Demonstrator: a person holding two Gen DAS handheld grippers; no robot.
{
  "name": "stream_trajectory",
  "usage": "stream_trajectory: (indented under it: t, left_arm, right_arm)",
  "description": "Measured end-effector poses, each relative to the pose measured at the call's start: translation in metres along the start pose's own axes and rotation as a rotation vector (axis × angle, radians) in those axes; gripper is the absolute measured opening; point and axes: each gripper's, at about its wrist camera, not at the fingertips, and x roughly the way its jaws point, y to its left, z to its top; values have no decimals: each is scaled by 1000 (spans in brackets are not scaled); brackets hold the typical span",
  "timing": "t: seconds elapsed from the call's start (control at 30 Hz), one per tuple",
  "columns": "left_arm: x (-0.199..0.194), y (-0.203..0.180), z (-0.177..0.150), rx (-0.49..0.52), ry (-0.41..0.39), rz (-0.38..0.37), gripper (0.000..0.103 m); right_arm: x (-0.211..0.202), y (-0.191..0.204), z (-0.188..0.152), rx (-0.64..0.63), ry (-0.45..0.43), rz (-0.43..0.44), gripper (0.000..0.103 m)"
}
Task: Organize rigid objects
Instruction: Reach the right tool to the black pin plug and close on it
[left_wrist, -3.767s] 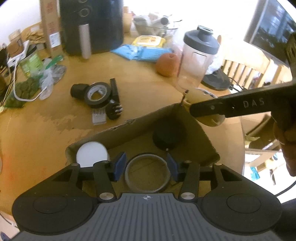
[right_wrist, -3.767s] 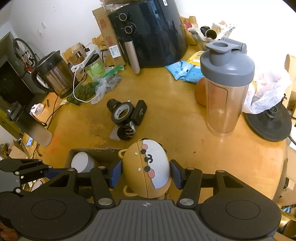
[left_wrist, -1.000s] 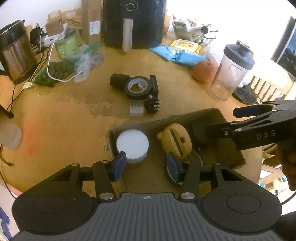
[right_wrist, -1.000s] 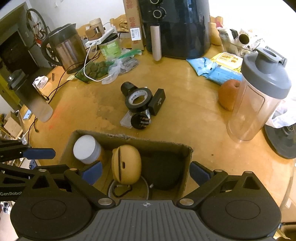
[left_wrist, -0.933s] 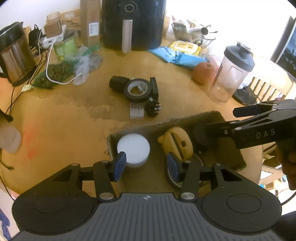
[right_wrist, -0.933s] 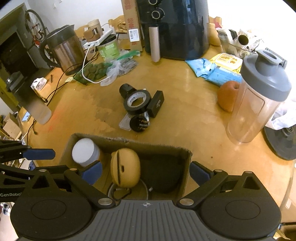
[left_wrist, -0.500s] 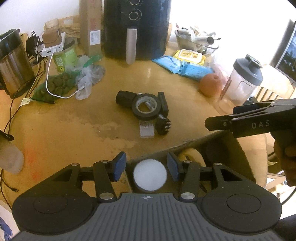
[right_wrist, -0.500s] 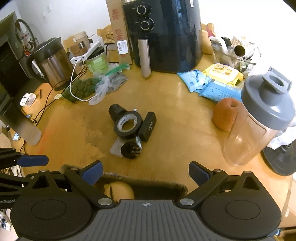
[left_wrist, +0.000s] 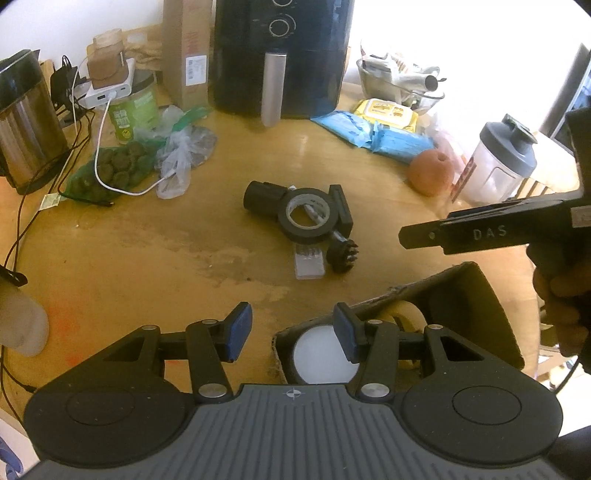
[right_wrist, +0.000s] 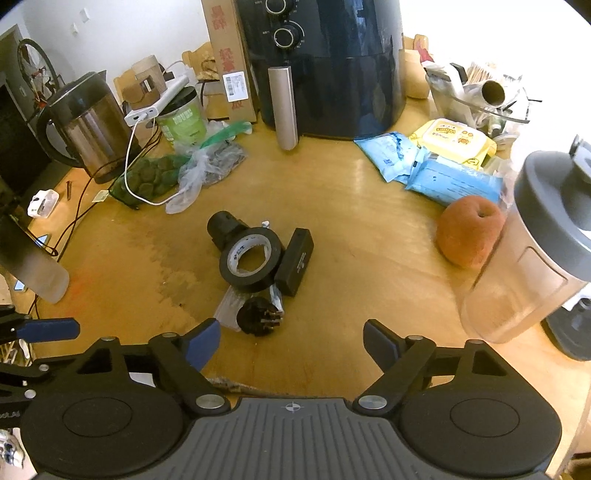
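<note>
A: Where is the loose pile relative to each tool?

B: Ahead of the left gripper (left_wrist: 291, 334) and a little to the right of its jaws; straight ahead of the right gripper (right_wrist: 291, 343), just beyond its jaws. So I judge the right hand nearer.

A: What's in the pile?

B: From left: a short black cylinder (right_wrist: 224, 228), a black roll of tape (right_wrist: 250, 260) lying flat, a black rectangular block (right_wrist: 295, 261) with its long axis running away from the jaws, and nearest, a black pronged plug (right_wrist: 258, 316) on a clear plastic piece (right_wrist: 226, 309).

A: Jaw state?

B: Left jaws released, part-way apart, nothing between them. Right jaws have just been closing yet stand wide and empty.

A: And the container?

B: The brown cardboard box (left_wrist: 476, 295) sits under the left tool's right jaw on the wooden tabletop (left_wrist: 155, 243). It holds a white round-lidded jar (left_wrist: 321, 354) and a yellow rounded object (left_wrist: 404, 314).
</note>
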Motion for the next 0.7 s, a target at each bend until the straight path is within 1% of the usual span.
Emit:
stream_trajectory:
  t: [0.23, 0.37, 0.7]
  left_arm:
    - [2, 11, -2, -21, 2, -1, 48]
    - [1, 16, -2, -28, -4, 2, 48]
    - [-3, 23, -3, -70, -3, 21, 48]
  right_arm:
    - [15, 3, 8, -6, 14, -4, 73]
    - [25, 5, 12, -10, 25, -4, 68]
    - [59, 17, 18, -36, 101, 56, 68]
